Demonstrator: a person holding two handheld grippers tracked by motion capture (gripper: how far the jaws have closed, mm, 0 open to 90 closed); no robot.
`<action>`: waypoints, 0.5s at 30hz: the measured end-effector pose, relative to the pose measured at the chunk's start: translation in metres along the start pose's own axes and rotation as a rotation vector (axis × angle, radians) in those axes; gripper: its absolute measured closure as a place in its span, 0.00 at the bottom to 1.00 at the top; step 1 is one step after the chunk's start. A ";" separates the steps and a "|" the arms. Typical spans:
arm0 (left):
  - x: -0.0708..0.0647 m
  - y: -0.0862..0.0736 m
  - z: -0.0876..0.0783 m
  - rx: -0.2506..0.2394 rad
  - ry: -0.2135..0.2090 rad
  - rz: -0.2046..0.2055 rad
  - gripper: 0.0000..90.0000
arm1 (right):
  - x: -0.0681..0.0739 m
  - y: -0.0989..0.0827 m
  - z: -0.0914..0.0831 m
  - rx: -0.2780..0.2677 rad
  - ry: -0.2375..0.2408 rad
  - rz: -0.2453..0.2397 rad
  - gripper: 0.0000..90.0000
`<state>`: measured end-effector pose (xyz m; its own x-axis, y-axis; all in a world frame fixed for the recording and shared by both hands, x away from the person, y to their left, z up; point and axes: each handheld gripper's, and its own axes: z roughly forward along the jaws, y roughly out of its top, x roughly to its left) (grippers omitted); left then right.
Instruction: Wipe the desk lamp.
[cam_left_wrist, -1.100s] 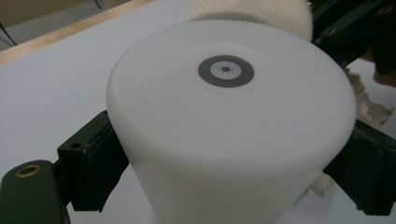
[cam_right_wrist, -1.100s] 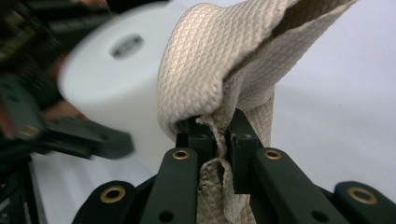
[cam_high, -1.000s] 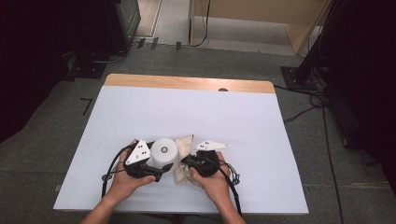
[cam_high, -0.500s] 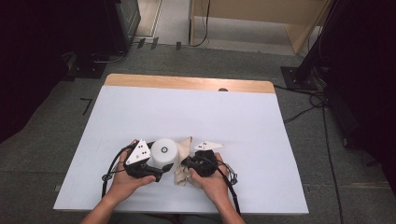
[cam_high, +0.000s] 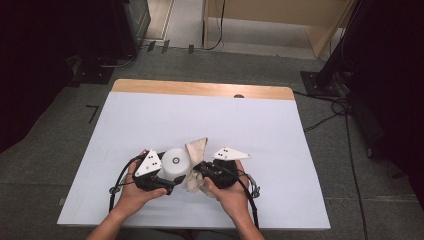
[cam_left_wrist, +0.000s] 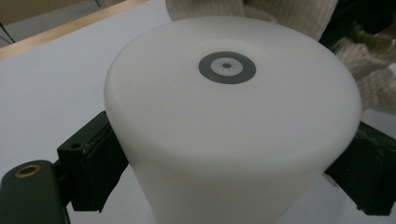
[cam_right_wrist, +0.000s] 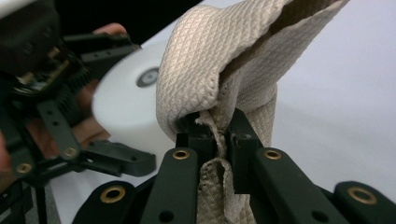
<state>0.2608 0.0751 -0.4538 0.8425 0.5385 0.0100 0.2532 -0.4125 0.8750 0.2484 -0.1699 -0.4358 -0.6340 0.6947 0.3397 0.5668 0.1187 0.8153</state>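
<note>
A white round container stands upside down near the table's front edge, a small grey ring mark on its upturned base. My left gripper is shut on it, its black pads pressing the container's two sides. Just to its right a beige waffle-weave cloth rises in a bunched fold. My right gripper is shut on that cloth, which is pinched between its black fingertips and leans against the container.
The white table top spreads wide behind and to both sides, with a wooden strip along its far edge. Dark equipment stands and cables lie on the grey floor beyond.
My right gripper has lifted slightly with the cloth, so the fold stands a bit taller beside the container. The left gripper and container have stayed put.
</note>
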 end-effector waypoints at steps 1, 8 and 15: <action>0.000 0.000 0.000 0.001 0.000 0.001 0.10 | -0.002 -0.002 0.003 0.013 -0.005 0.003 0.93; 0.000 0.000 0.000 0.000 0.001 0.001 0.10 | -0.019 -0.024 0.028 0.114 -0.022 0.067 0.93; 0.000 0.000 0.000 0.000 0.000 0.003 0.10 | -0.025 -0.034 0.041 0.171 -0.046 0.083 0.93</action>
<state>0.2608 0.0752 -0.4541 0.8432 0.5375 0.0125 0.2509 -0.4140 0.8750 0.2664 -0.1622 -0.4905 -0.5591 0.7382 0.3775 0.6999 0.1761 0.6922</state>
